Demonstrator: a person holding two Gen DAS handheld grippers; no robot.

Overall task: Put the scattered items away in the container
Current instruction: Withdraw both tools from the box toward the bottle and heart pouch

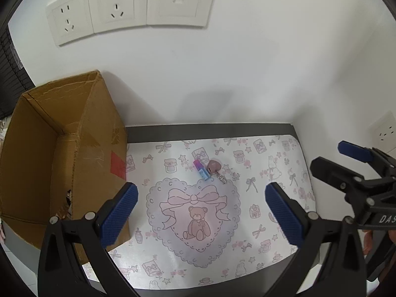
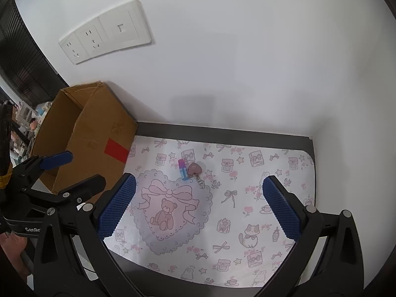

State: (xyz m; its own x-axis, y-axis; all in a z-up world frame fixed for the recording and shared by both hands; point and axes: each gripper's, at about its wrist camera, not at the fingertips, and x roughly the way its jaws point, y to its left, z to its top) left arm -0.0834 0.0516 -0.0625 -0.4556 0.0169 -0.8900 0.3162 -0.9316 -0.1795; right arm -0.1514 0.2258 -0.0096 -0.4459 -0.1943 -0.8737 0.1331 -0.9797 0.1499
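A small pink-and-blue tube (image 1: pixel 201 170) (image 2: pixel 183 169) lies on the patterned mat, touching a pink heart-shaped keychain (image 1: pixel 214 166) (image 2: pixel 195 169) with a short metal chain (image 1: pixel 221 178). An open cardboard box (image 1: pixel 61 153) (image 2: pixel 84 133) stands at the left against the wall. My left gripper (image 1: pixel 201 212) hovers open above the mat's bear heart, short of both items. My right gripper (image 2: pixel 198 205) is open too, with nothing between its fingers. Each gripper shows in the other's view: the right gripper (image 1: pixel 346 163) at the right edge, the left gripper (image 2: pixel 74 170) beside the box.
The mat (image 1: pixel 272 163) covers a dark tabletop (image 1: pixel 210 130) set in a white wall corner. Wall sockets (image 1: pixel 94 12) sit above the box, another socket (image 1: pixel 384 131) on the right wall. Something lies inside the box's bottom (image 1: pixel 66 200). Dark blinds and shelves (image 2: pixel 22 113) are at far left.
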